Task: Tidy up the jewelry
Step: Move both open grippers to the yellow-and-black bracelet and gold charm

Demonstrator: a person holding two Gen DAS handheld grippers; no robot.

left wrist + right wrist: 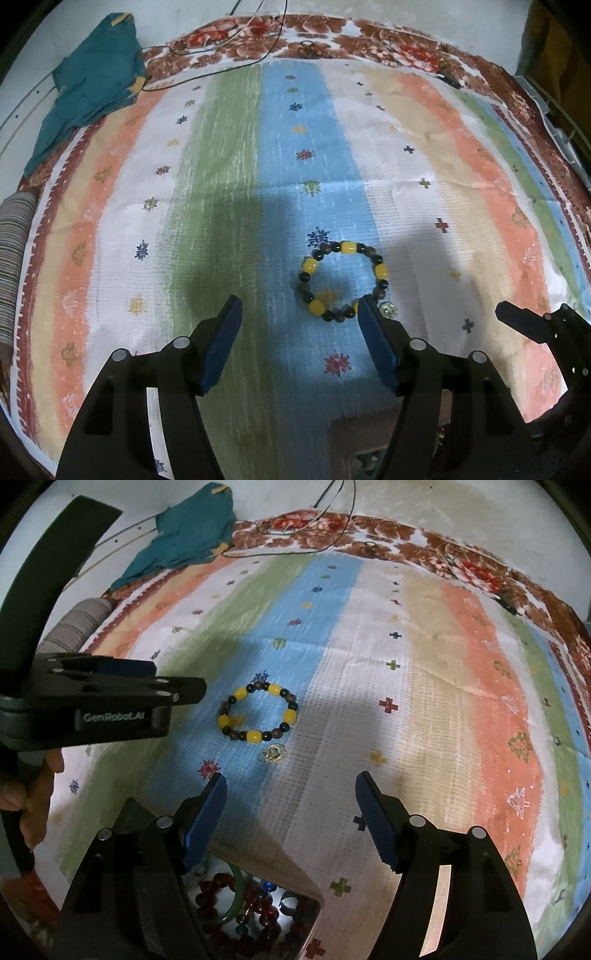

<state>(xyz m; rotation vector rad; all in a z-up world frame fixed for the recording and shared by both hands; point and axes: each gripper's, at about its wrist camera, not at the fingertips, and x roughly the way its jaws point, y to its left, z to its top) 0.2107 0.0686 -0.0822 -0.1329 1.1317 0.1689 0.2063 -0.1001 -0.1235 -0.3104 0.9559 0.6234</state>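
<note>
Left gripper (300, 306): blue pads spread wide apart, nothing held between them. In the left wrist view a beaded bracelet (343, 280) of yellow and dark beads is seen lying flat as a ring on the blue stripe of a striped cloth (221, 184), at about 1 o'clock from the gripper's midpoint. The right pad tip is seen just beside the ring's lower right beads; contact cannot be told. A small gold ornament (388, 309) is partly hidden at 3 o'clock of that pad.

Right gripper (290, 788): fingers likewise held apart, empty. In the right wrist view the bracelet (258, 713) is placed at 11 o'clock from the gripper, well clear of it, with the ornament (274, 754) just below the ring at its 5 o'clock. An open box (314, 912) of red beads, a green bangle and rings is seen at 6 o'clock. A teal cloth (184, 535) is noted at 11 o'clock, far edge.
</note>
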